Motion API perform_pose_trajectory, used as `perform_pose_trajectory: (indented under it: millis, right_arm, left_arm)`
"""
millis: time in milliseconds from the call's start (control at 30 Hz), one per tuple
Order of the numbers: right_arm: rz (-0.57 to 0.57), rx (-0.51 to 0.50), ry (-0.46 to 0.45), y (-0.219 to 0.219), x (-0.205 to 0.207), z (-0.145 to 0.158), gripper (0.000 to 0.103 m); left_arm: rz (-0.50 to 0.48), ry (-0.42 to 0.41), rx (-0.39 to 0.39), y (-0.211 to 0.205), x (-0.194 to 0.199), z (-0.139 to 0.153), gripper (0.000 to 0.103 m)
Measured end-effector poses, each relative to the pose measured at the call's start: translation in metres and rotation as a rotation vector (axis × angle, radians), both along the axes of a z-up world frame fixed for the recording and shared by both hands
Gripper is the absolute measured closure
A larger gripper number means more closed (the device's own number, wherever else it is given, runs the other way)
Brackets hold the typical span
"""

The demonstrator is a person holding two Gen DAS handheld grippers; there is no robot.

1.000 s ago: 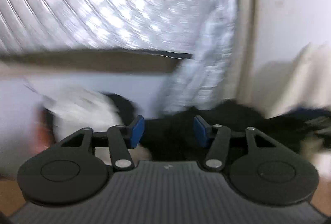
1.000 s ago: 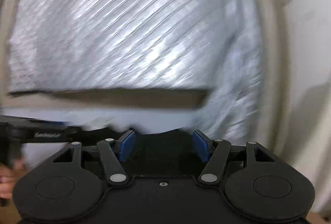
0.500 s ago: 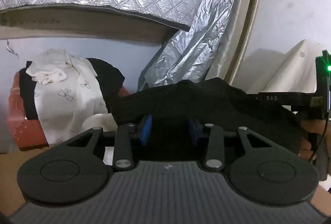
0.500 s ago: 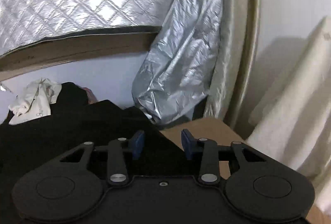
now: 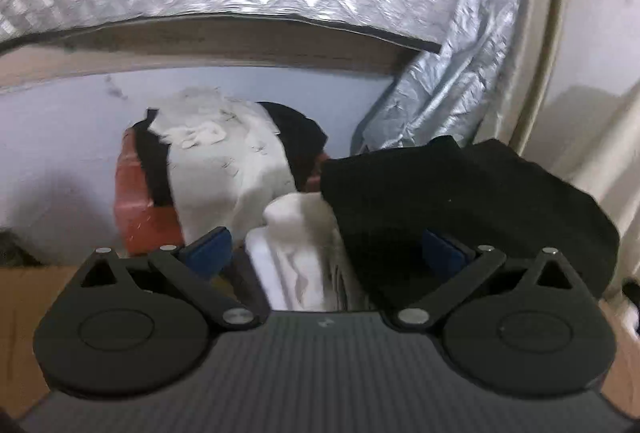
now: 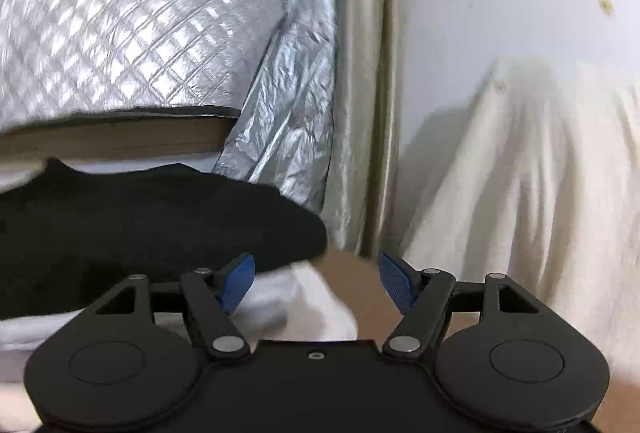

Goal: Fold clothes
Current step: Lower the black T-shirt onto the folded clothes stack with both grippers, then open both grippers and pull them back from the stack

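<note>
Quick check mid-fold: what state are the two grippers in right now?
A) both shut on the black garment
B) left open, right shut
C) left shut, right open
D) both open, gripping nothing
D: the left gripper and the right gripper both have their blue pads spread wide, and the black garment lies released on the white folded clothes.
</note>
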State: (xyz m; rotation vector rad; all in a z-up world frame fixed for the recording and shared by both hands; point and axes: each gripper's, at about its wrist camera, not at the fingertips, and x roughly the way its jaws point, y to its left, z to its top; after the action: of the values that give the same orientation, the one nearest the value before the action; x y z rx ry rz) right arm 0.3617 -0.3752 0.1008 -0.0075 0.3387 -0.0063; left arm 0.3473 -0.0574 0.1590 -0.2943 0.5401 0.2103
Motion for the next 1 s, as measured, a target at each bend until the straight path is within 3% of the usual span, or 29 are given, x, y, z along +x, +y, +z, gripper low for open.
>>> perform_pose_trajectory:
  millis: [100, 167, 267, 333, 367, 433, 500, 633, 800, 933, 1000]
  right_arm:
    - [0.049, 0.073, 0.057, -0.008, -0.032, 0.005, 0.029]
    - [0.06, 0.023, 0.078, 0.0, -0.056, 0.008, 0.029]
    - [0.09, -0.049, 0.062, 0.013, -0.109, 0.006, 0.029]
    - [0.123, -0.025, 0.079, 0.019, -0.138, 0.002, 0.029]
    - [0.132, -0.01, 0.089, 0.02, -0.148, 0.001, 0.029]
    - [0.143, 0.015, 0.106, 0.024, -0.167, 0.0, 0.029]
    - [0.133, 0.031, 0.11, 0.025, -0.186, 0.0, 0.029]
    - [0.075, 0.074, 0.066, 0.022, -0.227, 0.003, 0.029]
    - [0.037, 0.075, 0.045, 0.026, -0.265, 0.009, 0.029]
    - [0.021, 0.082, 0.056, 0.023, -0.287, 0.005, 0.027]
    - [0.014, 0.087, 0.064, 0.022, -0.297, 0.002, 0.019]
  left_arm:
    - [-0.049, 0.021, 0.0, -0.008, -0.012, 0.004, 0.0]
    - [-0.02, 0.041, 0.117, -0.026, -0.023, 0.003, 0.0]
    - [0.025, 0.085, 0.375, -0.065, -0.038, -0.008, 0.0]
    - [-0.046, 0.107, 0.472, -0.082, -0.057, -0.015, 0.0]
    - [-0.065, 0.104, 0.48, -0.086, -0.071, -0.016, 0.0]
    - [-0.094, 0.105, 0.42, -0.086, -0.101, -0.013, 0.0]
    - [-0.15, 0.111, 0.307, -0.083, -0.131, -0.009, 0.0]
    - [-0.209, 0.11, 0.165, -0.086, -0.185, -0.003, 0.0]
    - [-0.195, 0.116, 0.114, -0.1, -0.236, 0.0, 0.0]
    - [-0.158, 0.141, 0.119, -0.11, -0.26, -0.002, 0.0]
    - [-0.164, 0.144, 0.136, -0.117, -0.272, -0.004, 0.0]
